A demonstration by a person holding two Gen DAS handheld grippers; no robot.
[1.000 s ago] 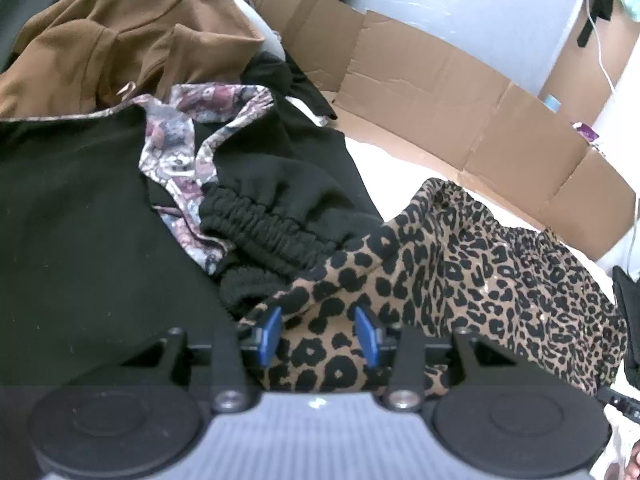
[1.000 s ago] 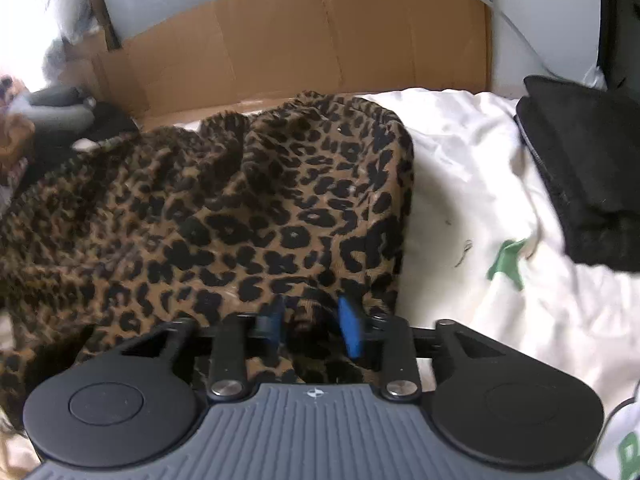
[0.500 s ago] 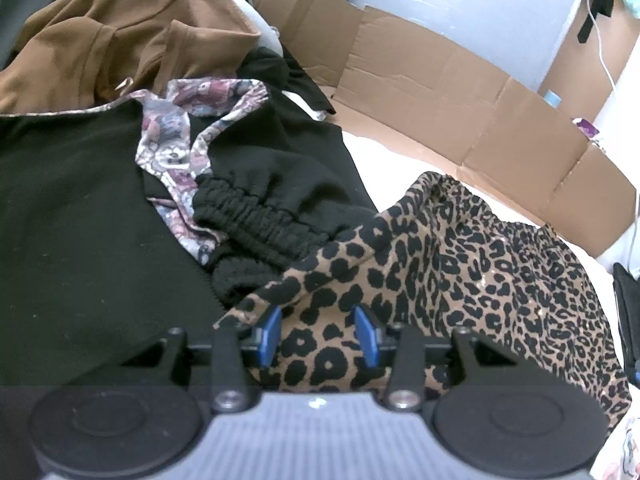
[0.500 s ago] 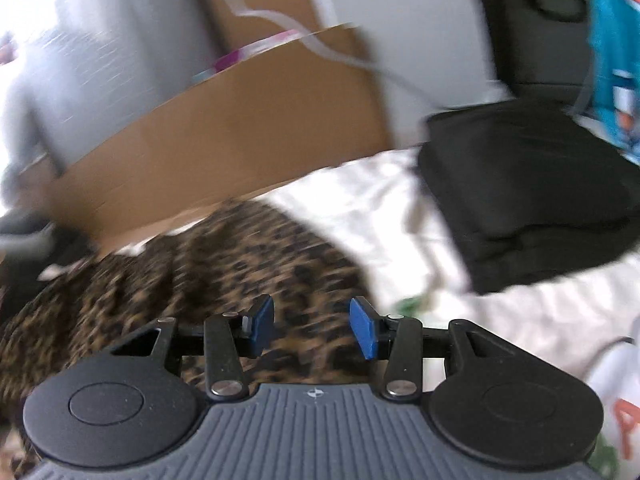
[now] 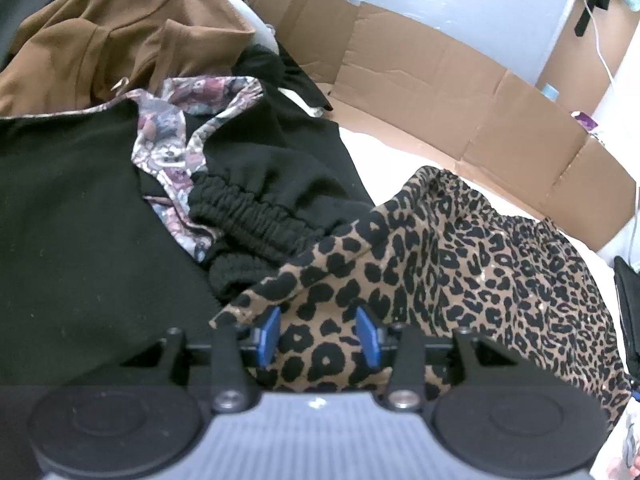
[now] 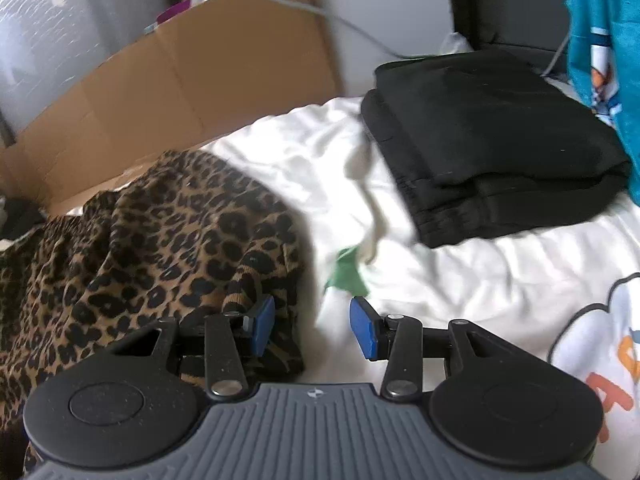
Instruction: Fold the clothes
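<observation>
A leopard-print garment [image 5: 480,264] lies crumpled on the white bed sheet [image 6: 460,272]. My left gripper [image 5: 318,334] is open, its blue pads either side of the garment's near edge, with the cloth lying between them. In the right wrist view the same garment [image 6: 160,248] lies at the left. My right gripper [image 6: 312,328] is open and empty, just right of the garment's edge, over the sheet.
A pile of unfolded clothes sits at the left: black garments [image 5: 72,220], a floral piece [image 5: 176,148] and a brown one [image 5: 120,32]. Folded black clothes [image 6: 492,140] lie on the sheet at the right. Flattened cardboard [image 5: 460,92] lines the far edge. Teal fabric [image 6: 604,48] hangs at the right.
My right gripper let go of the leopard garment, opened, and swung right off it. The left gripper stayed open at the garment's edge, shifting slightly.
</observation>
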